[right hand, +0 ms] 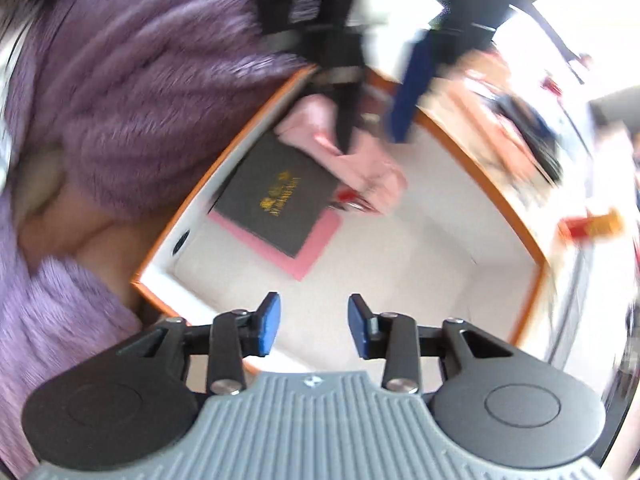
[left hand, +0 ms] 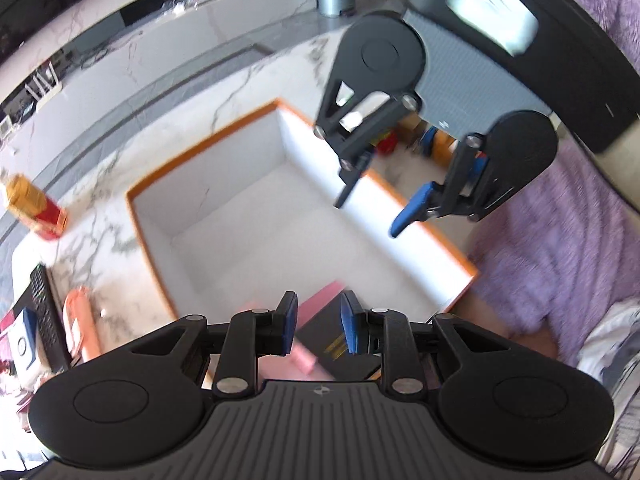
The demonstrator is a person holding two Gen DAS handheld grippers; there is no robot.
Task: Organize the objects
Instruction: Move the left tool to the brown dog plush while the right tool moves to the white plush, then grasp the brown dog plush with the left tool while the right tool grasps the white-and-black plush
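My left gripper [left hand: 318, 326] jaws stood narrowly spread, pinching nothing, above the thin, stiff, probably light black booklet [left hand: 336, 350], best nipped by an edge.

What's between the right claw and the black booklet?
Bare white box floor and the pink sheet's edge under the booklet, in the right wrist view.

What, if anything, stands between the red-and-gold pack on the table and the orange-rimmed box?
Nothing visible. Only bare marble table lies between the red-and-gold pack and the box; only the box's own wall has to be cleared. Inside, the black booklet and pink items lie at one end.
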